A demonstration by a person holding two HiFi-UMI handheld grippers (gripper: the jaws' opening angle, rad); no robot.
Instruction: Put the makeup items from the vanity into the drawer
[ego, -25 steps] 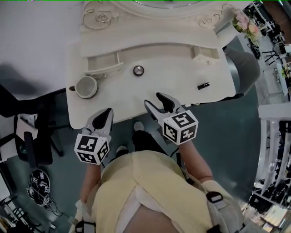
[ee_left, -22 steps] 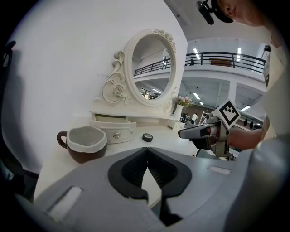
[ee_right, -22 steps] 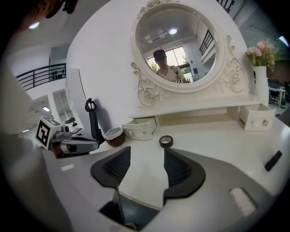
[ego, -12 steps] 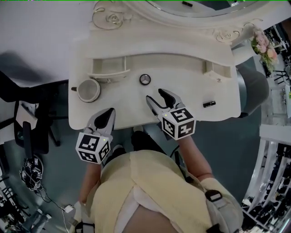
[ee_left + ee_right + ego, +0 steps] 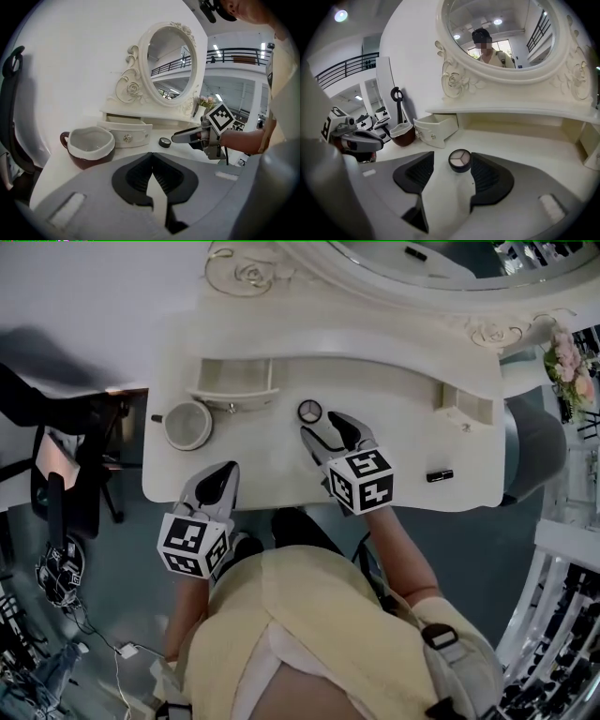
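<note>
A round black eyeshadow compact (image 5: 309, 412) lies on the white vanity top (image 5: 403, 442), in front of the open left drawer (image 5: 234, 382). My right gripper (image 5: 325, 426) reaches up to it. In the right gripper view the compact (image 5: 460, 160) sits between the jaw tips of my right gripper (image 5: 452, 161), close to the right one. The jaws are opening and the pads do not press on it. A black lipstick (image 5: 440, 475) lies far right. My left gripper (image 5: 217, 479) hovers at the vanity's front edge, and its tips (image 5: 152, 155) meet on nothing.
A white-and-brown cup (image 5: 187, 424) stands left of the drawer. A small drawer (image 5: 466, 407) is at the right end, and the oval mirror (image 5: 441, 268) is behind. A black chair (image 5: 66, 484) stands on the floor at left.
My right gripper has moved forward over the vanity until the compact lies between its jaw tips. The left gripper has stayed at the front edge.
</note>
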